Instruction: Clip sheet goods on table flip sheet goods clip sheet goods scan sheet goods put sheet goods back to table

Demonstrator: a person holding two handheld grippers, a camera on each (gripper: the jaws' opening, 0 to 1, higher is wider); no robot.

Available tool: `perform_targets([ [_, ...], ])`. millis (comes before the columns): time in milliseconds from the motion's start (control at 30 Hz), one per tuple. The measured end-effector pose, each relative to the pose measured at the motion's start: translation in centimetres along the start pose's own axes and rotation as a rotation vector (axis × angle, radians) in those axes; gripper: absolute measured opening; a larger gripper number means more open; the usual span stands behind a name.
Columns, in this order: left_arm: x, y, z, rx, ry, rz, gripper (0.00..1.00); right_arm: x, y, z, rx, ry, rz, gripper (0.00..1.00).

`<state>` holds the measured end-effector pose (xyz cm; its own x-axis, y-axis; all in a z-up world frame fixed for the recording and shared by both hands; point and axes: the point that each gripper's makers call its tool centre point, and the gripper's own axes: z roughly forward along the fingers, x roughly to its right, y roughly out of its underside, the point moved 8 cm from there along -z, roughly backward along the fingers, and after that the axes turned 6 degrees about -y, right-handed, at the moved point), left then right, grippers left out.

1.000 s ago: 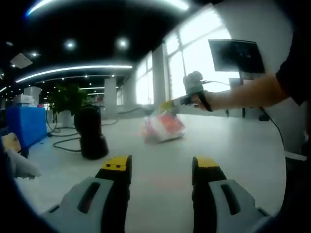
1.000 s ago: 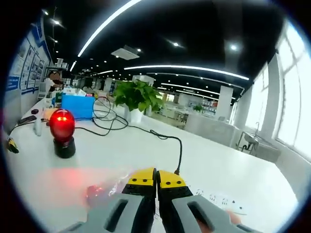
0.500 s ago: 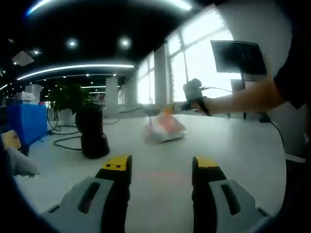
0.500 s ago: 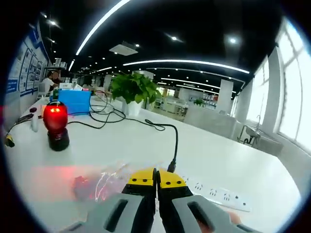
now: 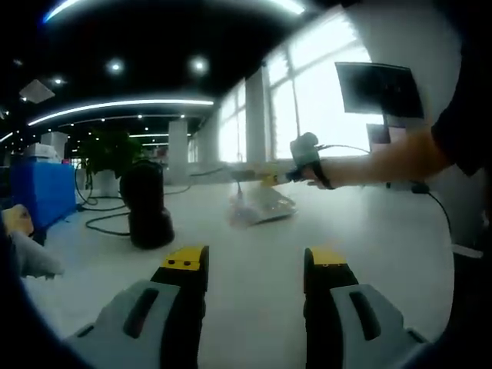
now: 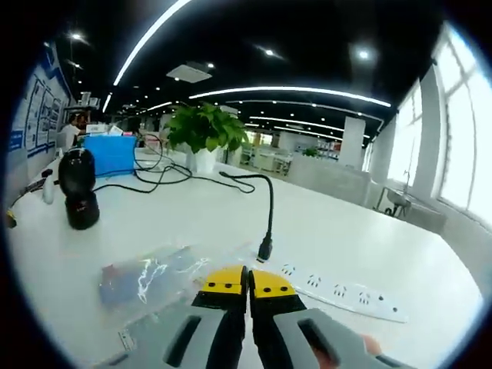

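Here, one clear sheet goods bag (image 6: 150,277) on white table (image 6: 400,254), right hand-held gripper (image 6: 247,281) clamped on it, left hand-held gripper (image 5: 254,261) apart.

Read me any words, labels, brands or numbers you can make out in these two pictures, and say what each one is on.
None can be read.
Blue wall posters: printed panels, too small and blurred to read.
Clear sheet goods bag, clamped by the right gripper: a coloured patch inside, no legible print.
White power strip: no markings visible.
Dark screen: blank.
Black scanner: no label visible.
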<state>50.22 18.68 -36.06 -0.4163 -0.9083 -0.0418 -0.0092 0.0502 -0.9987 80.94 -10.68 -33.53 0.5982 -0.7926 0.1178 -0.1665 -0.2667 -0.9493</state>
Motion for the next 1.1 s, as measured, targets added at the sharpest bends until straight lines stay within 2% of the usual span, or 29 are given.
perform_targets([
  [100,0.0,0.0,0.1,-0.003,0.001,0.005,0.42,-0.1,-0.1,0.1,-0.008,0.031,-0.065,0.00],
  [167,0.1,0.1,0.1,-0.006,0.002,0.009,0.42,0.4,0.2,0.1,-0.021,0.076,-0.066,0.00],
  [233,0.1,0.1,0.1,-0.007,0.001,0.010,0.42,1.1,0.6,-0.1,-0.015,0.107,-0.018,0.02],
  [300,0.0,0.1,0.1,-0.007,-0.001,0.010,0.42,2.3,0.6,-0.3,0.027,0.128,0.082,0.03],
  [333,0.0,0.1,0.1,-0.006,-0.001,0.010,0.42,2.1,0.4,-0.5,0.051,0.132,0.124,0.03],
  [400,0.0,0.1,0.1,-0.006,-0.001,0.012,0.42,2.1,0.1,-1.0,0.081,0.137,0.146,0.04],
  [500,0.0,0.1,0.1,-0.006,0.000,0.013,0.42,1.9,-0.6,-1.3,0.093,0.126,0.114,0.15],
  [567,0.1,0.1,0.1,-0.006,0.001,0.012,0.42,1.0,-1.3,-1.7,0.110,0.113,0.113,0.25],
  [667,0.1,0.1,0.1,-0.006,0.005,0.015,0.42,-0.3,-2.9,-1.6,0.176,0.096,0.149,0.28],
  [767,0.1,0.1,0.0,-0.004,0.002,0.017,0.42,-2.0,-4.1,-1.5,0.197,0.051,0.164,0.30],
  [867,0.0,0.0,0.0,-0.002,-0.002,0.015,0.42,-3.5,-4.8,-1.0,0.194,0.005,0.154,0.41],
  [1000,0.2,0.1,-0.1,-0.003,0.004,0.029,0.42,-5.2,-4.1,-0.5,0.145,-0.030,0.089,0.53],
  [1100,0.1,0.0,-0.1,-0.001,0.004,0.026,0.42,-5.7,-2.9,0.0,0.114,-0.050,0.119,0.58],
])
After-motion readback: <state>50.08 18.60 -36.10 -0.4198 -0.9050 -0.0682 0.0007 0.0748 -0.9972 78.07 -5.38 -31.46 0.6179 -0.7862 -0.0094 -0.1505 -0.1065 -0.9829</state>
